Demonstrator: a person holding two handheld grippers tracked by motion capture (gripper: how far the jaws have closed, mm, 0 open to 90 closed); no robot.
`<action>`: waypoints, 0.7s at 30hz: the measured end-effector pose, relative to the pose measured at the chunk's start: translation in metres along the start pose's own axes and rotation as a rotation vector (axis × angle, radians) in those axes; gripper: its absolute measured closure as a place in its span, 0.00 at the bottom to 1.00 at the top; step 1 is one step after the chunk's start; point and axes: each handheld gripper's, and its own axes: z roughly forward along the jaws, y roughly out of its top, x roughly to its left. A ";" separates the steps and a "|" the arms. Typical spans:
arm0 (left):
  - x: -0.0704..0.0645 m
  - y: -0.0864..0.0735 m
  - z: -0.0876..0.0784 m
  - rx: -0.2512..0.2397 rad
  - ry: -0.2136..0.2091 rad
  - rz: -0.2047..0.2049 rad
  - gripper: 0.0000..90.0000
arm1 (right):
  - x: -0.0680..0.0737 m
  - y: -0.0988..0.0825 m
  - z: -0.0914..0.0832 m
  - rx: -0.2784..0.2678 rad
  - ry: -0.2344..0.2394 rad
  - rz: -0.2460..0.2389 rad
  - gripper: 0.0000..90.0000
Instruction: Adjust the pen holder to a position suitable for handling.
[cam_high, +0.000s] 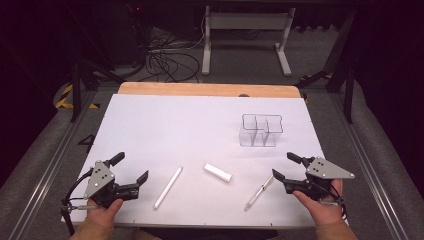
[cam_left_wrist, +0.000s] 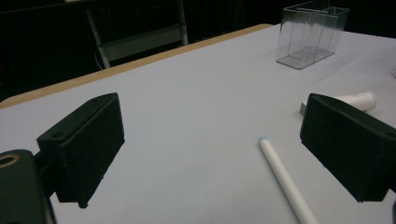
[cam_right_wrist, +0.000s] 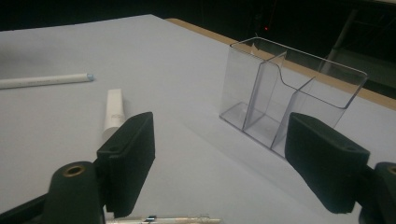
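White stick (cam_high: 168, 187) lies flat on the table (cam_high: 165, 125), just right of the left gripper (cam_high: 133, 172). A clear pen (cam_high: 259, 192) lies just left of the right gripper (cam_high: 283, 167), with a small white tube (cam_high: 217, 172) between stick and pen. Both sets of jaws stand wide, holding nothing. Clear organizer (cam_high: 261, 131) sits farther back, empty. Likely the opening step: nothing picked up yet. Next move probably calls for lowering one gripper over its nearest item and closing across its narrow width.
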 end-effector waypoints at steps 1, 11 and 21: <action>0.000 0.000 0.000 -0.001 0.000 -0.002 0.08 | 0.000 0.000 0.000 0.000 -0.001 0.000 0.28; 0.000 0.000 -0.002 -0.010 0.002 -0.009 0.08 | 0.000 -0.001 0.001 0.007 0.003 0.004 0.28; 0.000 0.000 -0.003 -0.013 0.006 -0.004 0.08 | 0.000 -0.001 0.000 0.009 -0.001 0.006 0.28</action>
